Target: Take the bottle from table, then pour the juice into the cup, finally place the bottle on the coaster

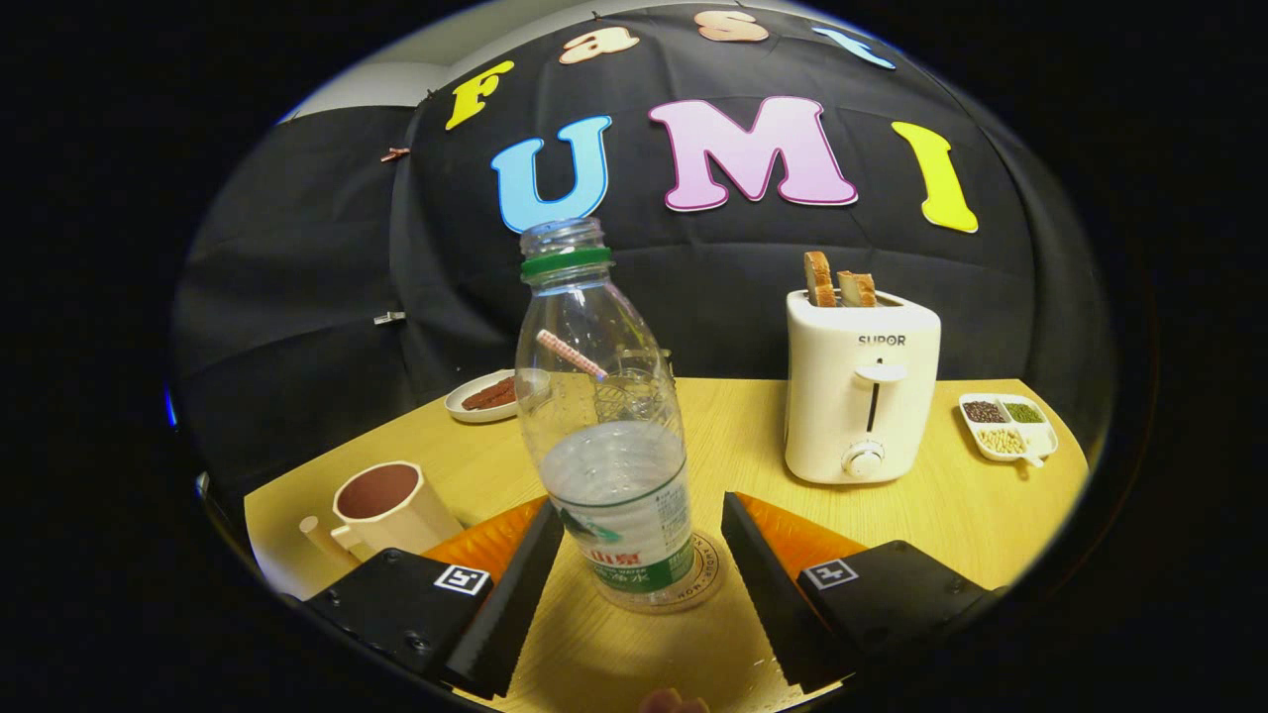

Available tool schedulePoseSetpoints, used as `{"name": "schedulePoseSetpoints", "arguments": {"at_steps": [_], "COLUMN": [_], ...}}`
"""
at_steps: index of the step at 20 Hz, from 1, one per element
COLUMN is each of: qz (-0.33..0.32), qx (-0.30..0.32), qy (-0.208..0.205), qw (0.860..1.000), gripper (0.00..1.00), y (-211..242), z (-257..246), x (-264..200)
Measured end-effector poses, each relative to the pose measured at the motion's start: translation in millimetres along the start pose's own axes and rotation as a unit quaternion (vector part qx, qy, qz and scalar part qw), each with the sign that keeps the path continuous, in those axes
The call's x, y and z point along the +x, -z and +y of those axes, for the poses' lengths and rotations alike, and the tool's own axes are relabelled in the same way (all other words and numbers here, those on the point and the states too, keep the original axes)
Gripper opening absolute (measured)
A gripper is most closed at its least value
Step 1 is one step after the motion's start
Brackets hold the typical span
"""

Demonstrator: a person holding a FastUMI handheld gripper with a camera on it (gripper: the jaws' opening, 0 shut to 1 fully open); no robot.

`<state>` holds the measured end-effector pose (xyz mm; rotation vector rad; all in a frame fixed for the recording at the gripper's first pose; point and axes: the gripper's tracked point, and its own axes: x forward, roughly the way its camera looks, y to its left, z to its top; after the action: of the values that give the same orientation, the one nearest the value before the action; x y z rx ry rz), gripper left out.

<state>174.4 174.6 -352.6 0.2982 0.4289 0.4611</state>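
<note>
- The bottle (604, 436) stands upright on the coaster (705, 569), between the two fingers and near their tips, with bare space on either side of it.
- It is clear plastic with a green neck ring and no cap, a green-and-white label low on its body, and liquid filling only the lower part.
- The gripper (642, 515) has its fingers spread wide; neither finger touches the bottle, and nothing is held between them.
- The left finger's (515, 584) tip lies just beside the bottle's label; the right finger sits a little farther from the bottle, next to the coaster's rim.
- The gripper points level across the wooden table (951, 515), low over its surface, straight at the bottle.
- A small part of a hand (674, 702) shows behind the bottle's near side, at the base of the fingers.
- The cup (388, 507), with dark liquid inside, stands left of the bottle, beyond the left finger.
- Behind the bottle to the left lies a plate (475, 398) with something brown on it.
- To the right of the bottle, well apart, a white toaster (860, 396) holds two slices of bread (837, 282).
- Farther right of the toaster is a divided dish (1006, 426) with grains or beans.
- A glass item with a striped straw (570, 354) is seen through the bottle; its exact form is hard to tell.
</note>
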Motion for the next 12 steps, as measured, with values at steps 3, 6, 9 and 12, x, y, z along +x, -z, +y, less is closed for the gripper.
{"name": "schedulePoseSetpoints", "arguments": {"at_steps": [3, 6, 9, 12], "qz": [0.015, 0.018, 0.006, -0.010], "qx": [0.005, 0.013, 0.014, 0.004], "qy": [0.002, 0.009, 0.019, 0.032], "qw": [1.000, 1.000, 1.000, 0.999], "gripper": [0.98, 0.98, 0.98, 0.98], "y": [5.5, 0.6, -18.2, -47.5], "z": [5.4, 13.1, 23.8, 32.2], "x": [-14.3, -35.4, -61.7, -91.0]}}
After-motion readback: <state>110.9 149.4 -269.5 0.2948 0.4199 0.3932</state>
